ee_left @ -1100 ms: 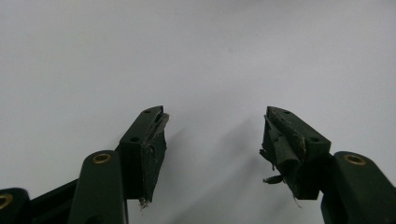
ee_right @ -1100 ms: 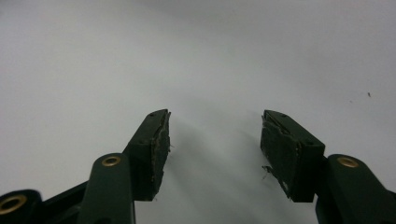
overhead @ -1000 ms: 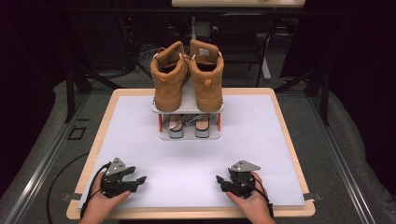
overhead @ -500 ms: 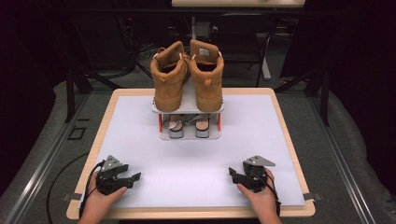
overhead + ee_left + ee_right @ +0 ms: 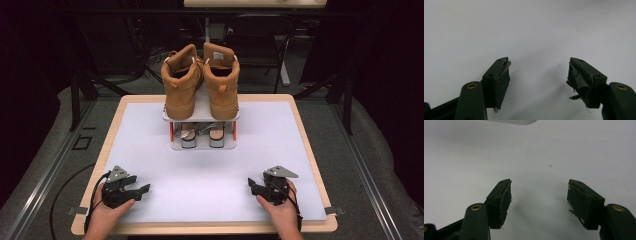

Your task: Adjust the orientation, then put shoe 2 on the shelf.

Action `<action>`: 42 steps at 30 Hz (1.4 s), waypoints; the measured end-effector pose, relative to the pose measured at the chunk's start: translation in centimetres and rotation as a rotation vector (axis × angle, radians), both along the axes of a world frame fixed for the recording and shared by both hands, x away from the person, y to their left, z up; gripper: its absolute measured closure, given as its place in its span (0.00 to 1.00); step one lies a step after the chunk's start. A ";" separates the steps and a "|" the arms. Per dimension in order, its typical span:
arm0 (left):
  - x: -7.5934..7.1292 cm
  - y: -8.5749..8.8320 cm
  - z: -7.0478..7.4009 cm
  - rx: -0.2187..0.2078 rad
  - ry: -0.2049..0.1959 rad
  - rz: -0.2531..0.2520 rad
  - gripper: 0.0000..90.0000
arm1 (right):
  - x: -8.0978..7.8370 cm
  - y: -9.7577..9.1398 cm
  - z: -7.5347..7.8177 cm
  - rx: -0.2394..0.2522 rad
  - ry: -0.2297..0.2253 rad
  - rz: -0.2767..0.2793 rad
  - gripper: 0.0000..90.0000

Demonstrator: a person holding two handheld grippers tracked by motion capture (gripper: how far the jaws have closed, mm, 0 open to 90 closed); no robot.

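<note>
Two grippers rest low on the near part of a wide white table [image 5: 280, 150] with a pale wooden rim, the largest thing on view. At the far middle of the table stands a small two-level shoe rack [image 5: 202, 144], well apart from both hands. On its top shelf sit two tan boots [image 5: 200, 82], side by side and touching, heels toward the person. On the lower shelf, between the red posts, lies a pair of smaller shoes [image 5: 200, 134], too shadowed to tell more. The left gripper [image 5: 141, 189] lies near the left front corner, held by a hand [image 5: 102, 215], its tips turned toward the table's middle; the left gripper view shows its jaws spread wide with bare white surface between them [image 5: 539, 75]. The right gripper [image 5: 251, 184] sits near the right front corner in the other hand [image 5: 282, 212], and its jaws have just been opening; they stand released, nothing between the worn pads [image 5: 504, 202].
</note>
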State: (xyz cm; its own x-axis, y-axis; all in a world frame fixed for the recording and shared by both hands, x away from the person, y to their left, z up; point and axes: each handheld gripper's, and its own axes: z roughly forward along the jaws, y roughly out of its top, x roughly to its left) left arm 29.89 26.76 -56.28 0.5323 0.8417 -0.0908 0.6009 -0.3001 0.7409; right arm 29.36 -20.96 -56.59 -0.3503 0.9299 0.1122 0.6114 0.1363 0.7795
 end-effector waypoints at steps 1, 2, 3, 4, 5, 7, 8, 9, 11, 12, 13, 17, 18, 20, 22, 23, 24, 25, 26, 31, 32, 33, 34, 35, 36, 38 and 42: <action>0.0 0.0 0.0 0.002 0.000 0.001 0.37 | 0.0 0.0 0.0 0.000 0.000 -0.001 0.40; 0.0 0.0 0.0 0.003 -0.001 0.001 0.37 | 0.0 0.0 0.1 0.002 0.003 0.000 0.40; 0.0 0.0 0.0 0.002 -0.002 0.000 0.37 | 0.0 0.0 0.1 0.001 0.005 0.000 0.40; 0.0 0.0 0.0 0.000 -0.001 0.000 0.37 | 0.0 0.0 0.1 0.002 0.002 0.000 0.40; 0.0 0.0 0.0 -0.002 0.000 0.002 0.37 | 0.0 0.0 0.1 0.005 -0.001 0.002 0.40; 0.0 0.0 0.1 -0.002 -0.006 0.005 0.37 | -0.1 0.1 0.2 0.010 -0.006 0.002 0.40; 0.0 0.0 0.1 -0.002 -0.008 0.001 0.37 | -0.1 0.1 0.2 0.010 -0.007 0.002 0.40; 0.0 0.0 0.1 0.000 -0.009 0.000 0.37 | -0.1 0.0 0.2 0.009 -0.007 0.003 0.40; 0.0 0.0 0.1 -0.001 -0.012 0.001 0.37 | -0.2 0.0 0.2 0.006 -0.004 0.004 0.40; 0.0 -0.1 0.1 -0.002 -0.013 0.003 0.37 | -0.2 0.0 0.3 0.006 -0.002 0.005 0.40; 0.0 -0.1 0.1 -0.002 -0.013 0.003 0.37 | -0.2 0.0 0.3 0.005 -0.001 0.004 0.40; -0.1 -0.1 0.2 0.006 -0.018 -0.005 0.37 | -0.2 -0.1 0.3 0.020 0.009 0.005 0.40; -0.2 -0.1 0.3 0.005 -0.028 -0.003 0.37 | -0.2 -0.1 0.3 0.022 0.009 0.005 0.40; -0.3 0.0 0.4 -0.001 -0.034 -0.001 0.37 | -0.2 -0.1 0.3 0.020 0.008 0.009 0.40; -0.3 0.0 0.4 -0.003 -0.033 0.001 0.37 | -0.3 0.1 0.3 0.028 0.001 0.014 0.40; -0.3 0.0 0.4 -0.003 -0.033 0.001 0.37 | -0.3 0.1 0.3 0.028 0.001 0.014 0.40; -0.3 0.0 0.4 -0.003 -0.032 0.004 0.37 | -0.4 0.1 0.4 0.019 0.007 0.023 0.40; -0.3 0.0 0.4 -0.003 -0.032 0.004 0.37 | -0.4 0.1 0.4 0.019 0.007 0.023 0.40; -0.3 0.0 0.4 -0.004 -0.031 0.002 0.37 | -0.4 0.2 0.3 0.022 0.000 0.028 0.40; -0.4 0.0 0.5 -0.019 -0.035 0.008 0.37 | -0.5 0.3 0.5 0.031 -0.003 0.037 0.40; -0.4 0.0 0.5 -0.023 -0.036 0.007 0.37 | -0.5 0.3 0.6 0.058 -0.008 0.037 0.40; -0.4 0.0 0.5 -0.024 -0.039 0.007 0.37 | -0.5 0.3 0.6 0.070 -0.013 0.036 0.40; -0.4 0.0 0.6 -0.032 -0.037 0.010 0.37 | -0.5 0.2 0.7 0.068 -0.012 0.040 0.40; -0.4 0.0 0.5 -0.038 -0.038 0.010 0.37 | -0.5 0.2 0.7 0.068 -0.012 0.040 0.40; -0.5 0.0 0.6 -0.039 -0.039 0.010 0.37 | -0.5 0.1 0.8 0.081 -0.009 0.043 0.40; -0.5 0.0 0.5 -0.049 -0.036 0.010 0.37 | -0.4 0.0 0.8 0.082 -0.011 0.043 0.40; -0.6 -0.1 0.7 -0.060 -0.038 -0.001 0.37 | -0.4 -0.1 0.8 0.114 -0.004 0.042 0.40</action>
